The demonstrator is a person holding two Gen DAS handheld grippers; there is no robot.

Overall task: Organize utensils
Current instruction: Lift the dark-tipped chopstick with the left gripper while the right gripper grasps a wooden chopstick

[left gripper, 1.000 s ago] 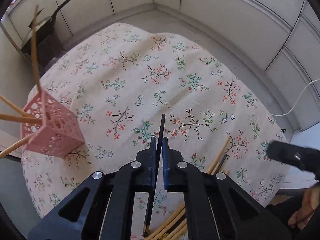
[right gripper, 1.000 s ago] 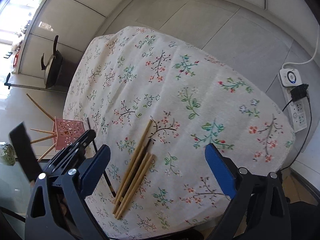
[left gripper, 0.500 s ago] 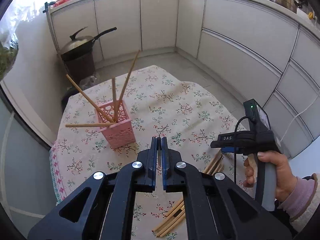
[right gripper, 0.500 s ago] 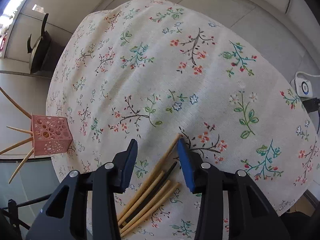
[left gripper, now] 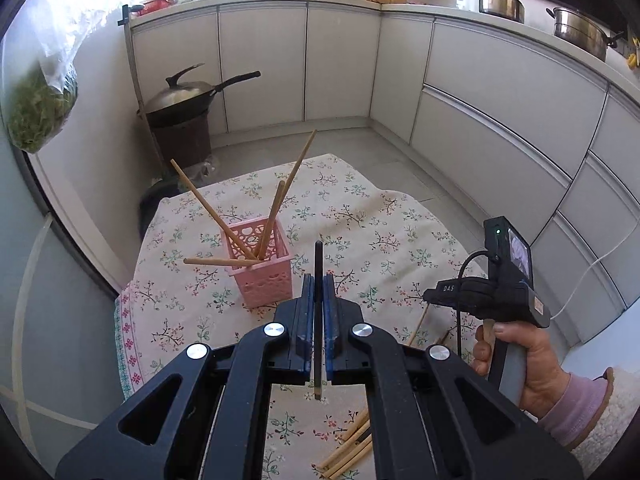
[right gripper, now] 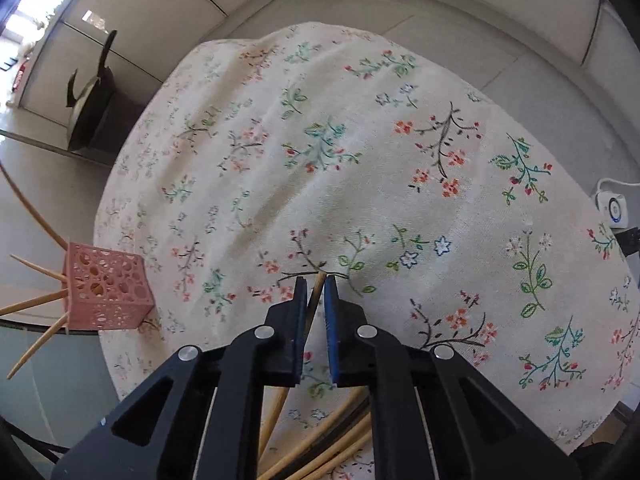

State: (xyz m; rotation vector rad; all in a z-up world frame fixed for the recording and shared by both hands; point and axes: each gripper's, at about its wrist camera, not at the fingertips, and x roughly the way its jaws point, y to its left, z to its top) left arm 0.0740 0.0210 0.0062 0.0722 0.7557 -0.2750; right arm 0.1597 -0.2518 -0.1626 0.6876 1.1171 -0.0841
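At the left of the floral tablecloth, a pink perforated holder is seen standing upright, with four bamboo chopsticks splayed out of it. A second ago it lay at the far left edge of the left wrist view; now it sits nearly ahead of the left gripper, which has been raised and tilted up so that the cabinets and a wok are revealed. A single dark chopstick is still pinched between its closed jaws, clear of the cloth. Further right, the right gripper, spread wide a second ago, has been narrowed onto one bamboo chopstick on the cloth. The remaining loose chopsticks are left lying beneath it, near the table edge
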